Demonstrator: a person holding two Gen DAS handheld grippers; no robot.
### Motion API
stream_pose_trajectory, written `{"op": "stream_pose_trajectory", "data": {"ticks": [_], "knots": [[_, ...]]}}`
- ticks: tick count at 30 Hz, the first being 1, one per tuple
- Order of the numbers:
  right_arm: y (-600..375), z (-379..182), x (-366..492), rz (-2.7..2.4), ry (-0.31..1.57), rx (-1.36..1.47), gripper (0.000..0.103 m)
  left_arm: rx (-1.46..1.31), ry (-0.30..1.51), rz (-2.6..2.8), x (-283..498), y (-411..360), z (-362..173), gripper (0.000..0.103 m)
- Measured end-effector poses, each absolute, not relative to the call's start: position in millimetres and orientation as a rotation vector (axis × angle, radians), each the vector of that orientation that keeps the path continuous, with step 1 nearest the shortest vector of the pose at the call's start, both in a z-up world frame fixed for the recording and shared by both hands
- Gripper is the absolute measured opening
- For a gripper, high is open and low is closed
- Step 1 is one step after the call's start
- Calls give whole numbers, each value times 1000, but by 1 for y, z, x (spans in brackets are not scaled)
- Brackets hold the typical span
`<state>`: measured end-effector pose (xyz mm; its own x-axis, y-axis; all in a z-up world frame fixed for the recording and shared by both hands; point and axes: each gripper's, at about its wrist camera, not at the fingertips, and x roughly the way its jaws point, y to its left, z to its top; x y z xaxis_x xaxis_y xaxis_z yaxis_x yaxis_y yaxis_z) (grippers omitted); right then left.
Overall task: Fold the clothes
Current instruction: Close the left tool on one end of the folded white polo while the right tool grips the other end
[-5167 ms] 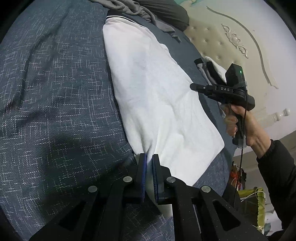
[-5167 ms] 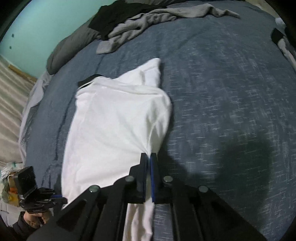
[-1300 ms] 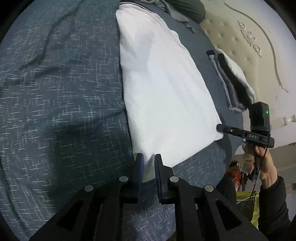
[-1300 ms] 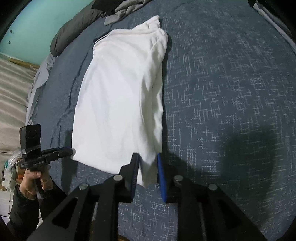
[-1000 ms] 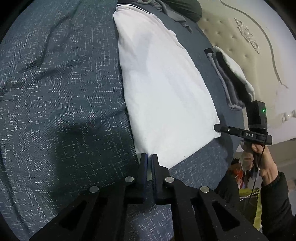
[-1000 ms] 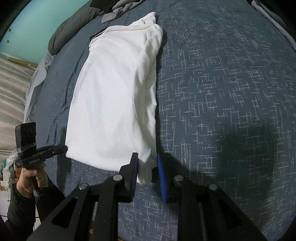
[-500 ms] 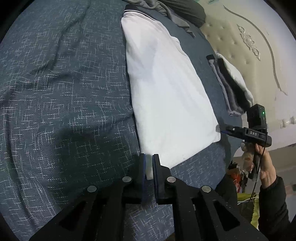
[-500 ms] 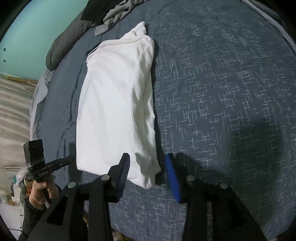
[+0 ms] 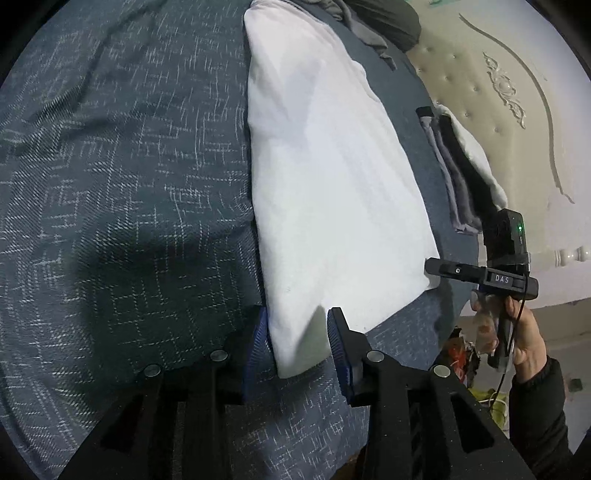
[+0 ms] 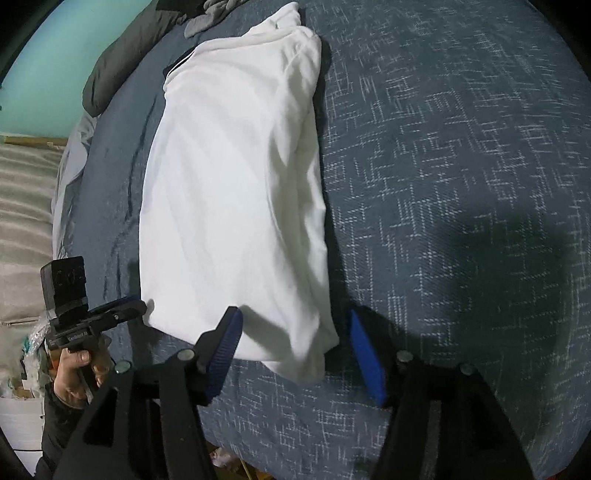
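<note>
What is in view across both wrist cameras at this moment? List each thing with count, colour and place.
shirt: one, white with a dark-trimmed collar, folded into a long strip on the bed, near hem corners between the tongs.
bedcover: one, dark blue with white flecks, under everything.
loose clothes: a grey and black heap at the far end of the bed.
folded stack: one, grey, black and white, beside the headboard.
headboard: one, cream, tufted, right in the left wrist view.
wall: turquoise, far left in the right wrist view.
left tongs: black with blue pads, open, jaws just opened around the hem corner.
right tongs: black with blue pads, open, likewise.
hands: two, dark sleeves.
</note>
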<state>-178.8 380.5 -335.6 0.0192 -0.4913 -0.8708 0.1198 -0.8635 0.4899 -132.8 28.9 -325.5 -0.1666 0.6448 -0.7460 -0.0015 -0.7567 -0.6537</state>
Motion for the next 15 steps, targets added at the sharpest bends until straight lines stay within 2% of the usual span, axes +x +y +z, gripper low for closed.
{"op": "stream_pose_trajectory", "data": {"ticks": [6, 15], "knots": [[378, -340, -182, -1889, -355, 1862, 61, -1658, -791, 1981, -135, 27, -332, 37], [373, -344, -184, -1861, -338, 1827, 63, -1661, -776, 2007, -141, 40, -330, 35]]}}
